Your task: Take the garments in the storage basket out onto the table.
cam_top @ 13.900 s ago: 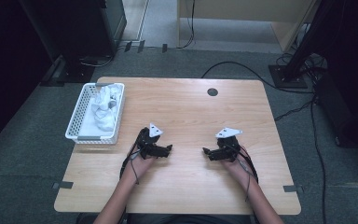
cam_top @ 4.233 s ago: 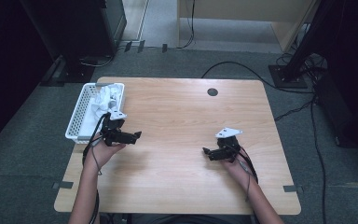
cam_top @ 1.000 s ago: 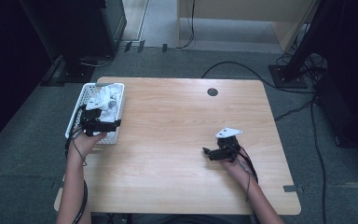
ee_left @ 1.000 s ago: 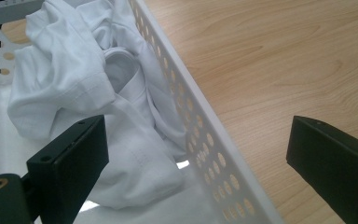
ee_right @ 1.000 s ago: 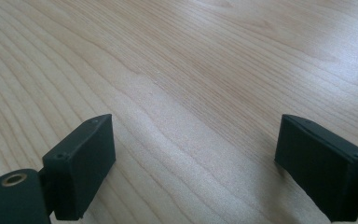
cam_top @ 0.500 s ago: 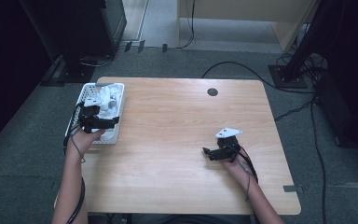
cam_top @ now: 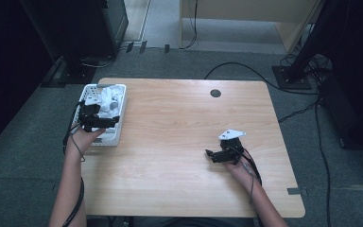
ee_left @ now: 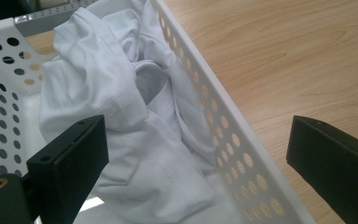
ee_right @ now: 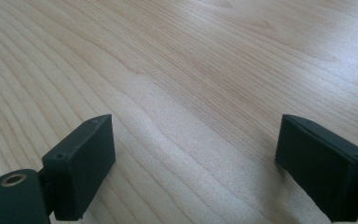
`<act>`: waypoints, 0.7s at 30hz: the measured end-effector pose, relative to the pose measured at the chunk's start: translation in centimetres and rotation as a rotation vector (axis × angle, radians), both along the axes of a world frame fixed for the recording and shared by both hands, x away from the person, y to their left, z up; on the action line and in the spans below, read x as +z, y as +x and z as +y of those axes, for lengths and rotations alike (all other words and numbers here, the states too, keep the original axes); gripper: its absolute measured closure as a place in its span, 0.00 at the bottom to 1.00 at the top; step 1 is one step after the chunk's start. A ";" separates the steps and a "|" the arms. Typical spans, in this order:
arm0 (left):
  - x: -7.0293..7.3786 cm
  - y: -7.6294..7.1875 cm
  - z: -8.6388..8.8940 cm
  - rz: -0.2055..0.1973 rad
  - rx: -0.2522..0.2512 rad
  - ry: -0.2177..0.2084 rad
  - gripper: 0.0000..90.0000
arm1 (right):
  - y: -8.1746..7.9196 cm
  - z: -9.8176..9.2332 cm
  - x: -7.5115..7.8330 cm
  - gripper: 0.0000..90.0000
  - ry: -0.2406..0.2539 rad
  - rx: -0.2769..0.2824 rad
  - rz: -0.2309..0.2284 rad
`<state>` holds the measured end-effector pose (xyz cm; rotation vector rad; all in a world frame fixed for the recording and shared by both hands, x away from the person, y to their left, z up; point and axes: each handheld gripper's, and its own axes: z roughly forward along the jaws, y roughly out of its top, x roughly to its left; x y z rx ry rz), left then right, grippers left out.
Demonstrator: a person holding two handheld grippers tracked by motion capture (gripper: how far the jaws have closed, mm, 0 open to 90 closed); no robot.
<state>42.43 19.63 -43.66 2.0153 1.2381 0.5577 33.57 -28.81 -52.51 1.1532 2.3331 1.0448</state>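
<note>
Ahead of my left gripper (ee_left: 198, 154) lies white cloth (ee_left: 121, 116), soft and matt, creased into folds with a stitched hem showing. It sits in a white basket (ee_left: 223, 135) that looks like hard plastic, smooth with a faint sheen, its walls punched with round holes. My jaws on both tools are black and matt, plastic by the look, with small screws sunk in their faces. Under my right gripper (ee_right: 196, 163) the table (ee_right: 205, 70) is pale wood or wood-look laminate, smooth, with a fine wavy grain and a soft shine.
</note>
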 end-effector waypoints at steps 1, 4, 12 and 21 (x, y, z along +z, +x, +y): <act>0.0 0.1 0.1 0.002 -0.002 -0.010 0.06 | 0.0 0.0 0.0 0.14 0.000 0.000 0.000; 0.1 0.5 0.2 0.004 0.000 -0.029 0.06 | 0.0 0.0 0.0 0.13 0.000 0.000 0.000; 0.1 1.4 0.5 0.001 0.004 -0.024 0.06 | 0.0 0.0 0.0 0.13 0.000 0.000 0.000; -0.3 2.2 0.9 -0.012 0.008 -0.026 0.06 | 0.0 0.0 0.0 0.13 0.000 0.000 0.000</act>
